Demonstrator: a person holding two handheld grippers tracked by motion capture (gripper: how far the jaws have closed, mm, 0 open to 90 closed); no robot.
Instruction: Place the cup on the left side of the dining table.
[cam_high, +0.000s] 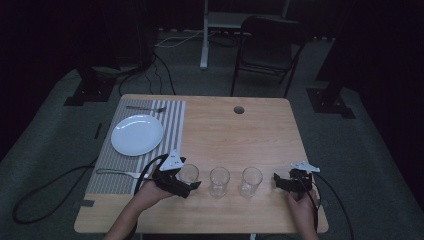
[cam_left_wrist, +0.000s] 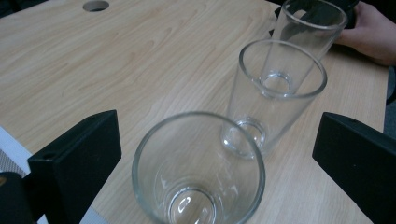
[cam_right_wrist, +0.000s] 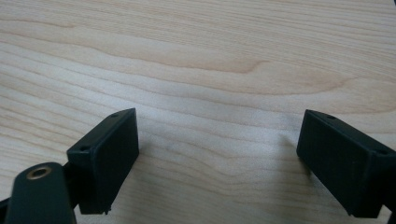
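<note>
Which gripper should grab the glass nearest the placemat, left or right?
Left. The left gripper is open, with its fingers either side of the nearest glass. The right gripper sits open beyond the far glass.

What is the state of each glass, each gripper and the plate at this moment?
Left glass: upright, empty, between open jaws, not gripped.
Middle glass: upright, empty, free.
Right glass: upright, empty, free.
Left gripper: open around the left glass.
Right gripper: open, holds nothing, over bare table.
Plate: empty, on the striped placemat.
</note>
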